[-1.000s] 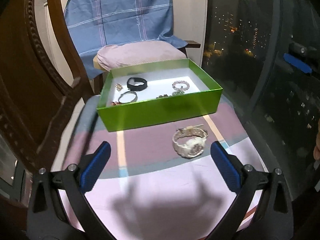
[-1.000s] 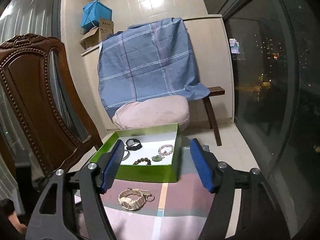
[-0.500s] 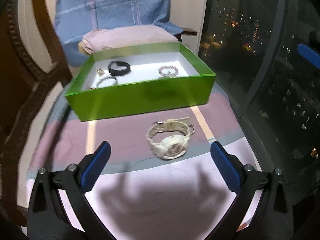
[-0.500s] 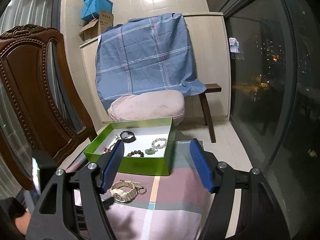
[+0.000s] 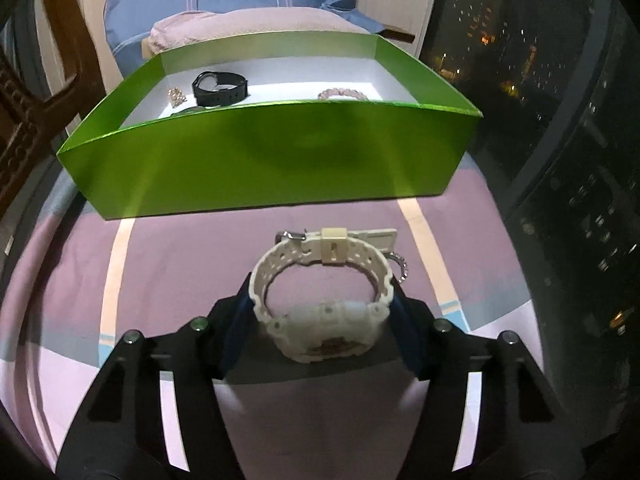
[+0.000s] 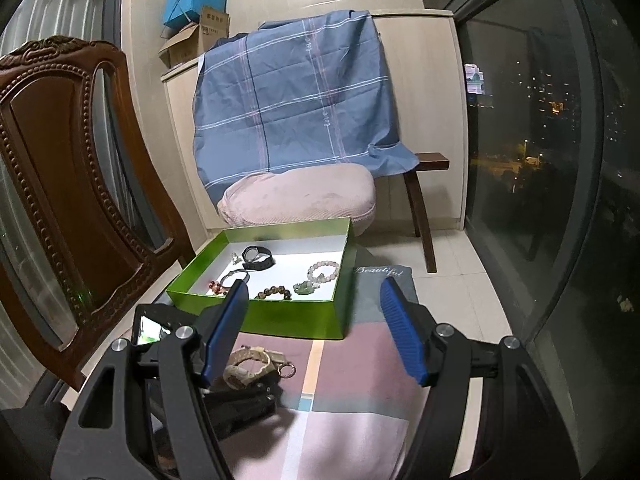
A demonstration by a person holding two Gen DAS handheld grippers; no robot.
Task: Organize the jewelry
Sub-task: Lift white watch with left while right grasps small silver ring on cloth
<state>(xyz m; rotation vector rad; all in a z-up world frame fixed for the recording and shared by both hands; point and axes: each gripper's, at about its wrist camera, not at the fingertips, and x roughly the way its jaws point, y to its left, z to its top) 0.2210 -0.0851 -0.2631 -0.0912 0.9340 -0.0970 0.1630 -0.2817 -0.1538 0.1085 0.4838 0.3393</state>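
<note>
— Two blue pads of the left gripper (image 5: 322, 322) are pressed on the sides of the watch (image 5: 326, 300). Is it held well?

— It is held only by its soft strap, low on the striped cloth (image 5: 180, 264), just in front of the box (image 5: 264, 160). The strap could be squashed, and the watch could be let slip when it is lifted.

— And the small ring (image 5: 400, 266) beside it?

— It could be dragged along or knocked off the cloth.

— What about the box wall?

— It could be bumped if the watch is carried too low. The right gripper (image 6: 314, 330) is kept wide, and nothing is held in it.
</note>
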